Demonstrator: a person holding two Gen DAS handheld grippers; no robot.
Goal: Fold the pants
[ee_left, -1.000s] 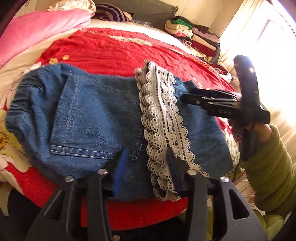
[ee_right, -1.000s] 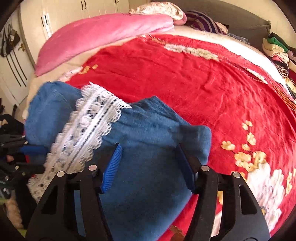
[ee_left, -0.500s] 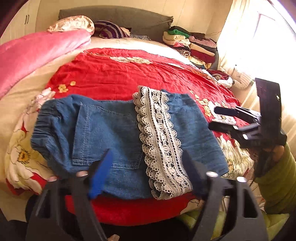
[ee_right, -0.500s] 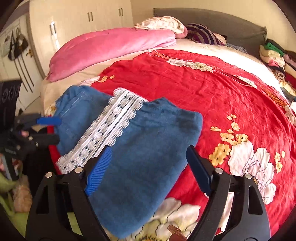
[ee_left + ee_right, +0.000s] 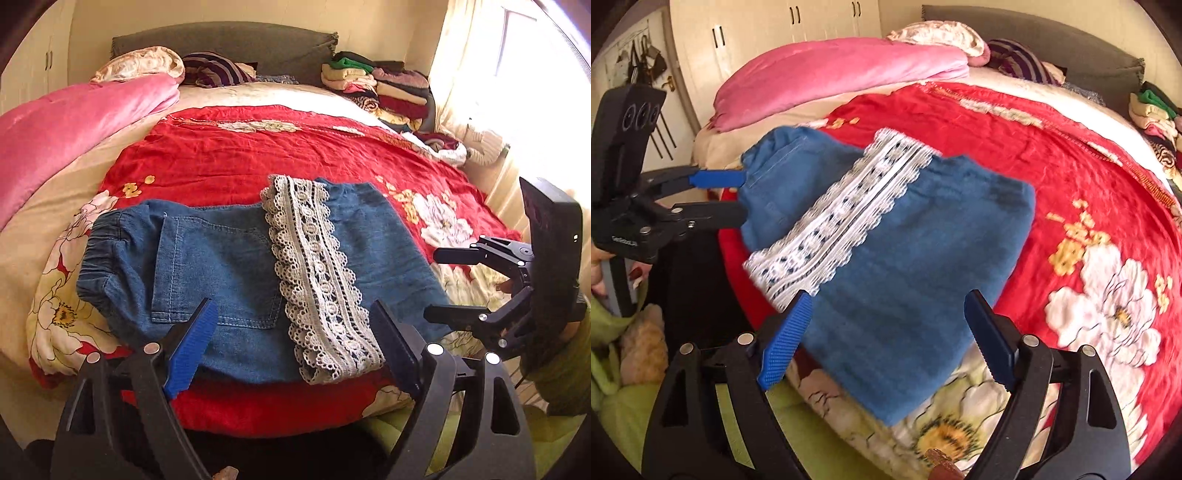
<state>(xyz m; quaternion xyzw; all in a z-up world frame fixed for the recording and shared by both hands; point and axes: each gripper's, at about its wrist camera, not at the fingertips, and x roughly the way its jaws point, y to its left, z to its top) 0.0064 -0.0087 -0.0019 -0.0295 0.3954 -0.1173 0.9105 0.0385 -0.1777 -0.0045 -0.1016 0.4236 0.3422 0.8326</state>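
Evidently both tools had let go: the left tool [image 5: 291, 336] and the right tool [image 5: 886, 332] each stood with jaws apart and nothing between them, the jaws of both having just been opening. The folded blue denim pants with a band of white lace trim [image 5: 236, 266] lay at the near edge of the bed, on the red floral bedspread [image 5: 258, 155], their elastic waistband toward the bed's left side and the lace hem folded over the middle. In the right wrist view the bundle's near corner seemed to hang slightly past the bed's edge.

The fold looked close to done, though perhaps one more fold remained. The likely trouble was the loose top layer: denim is stiff and could spring back open now that nothing pinned it. Any further grasp that caught only the lace [image 5: 834, 218], and not the full stack, would probably drag that layer askew. A careless nudge near the edge could also tip the bundle off the bed.
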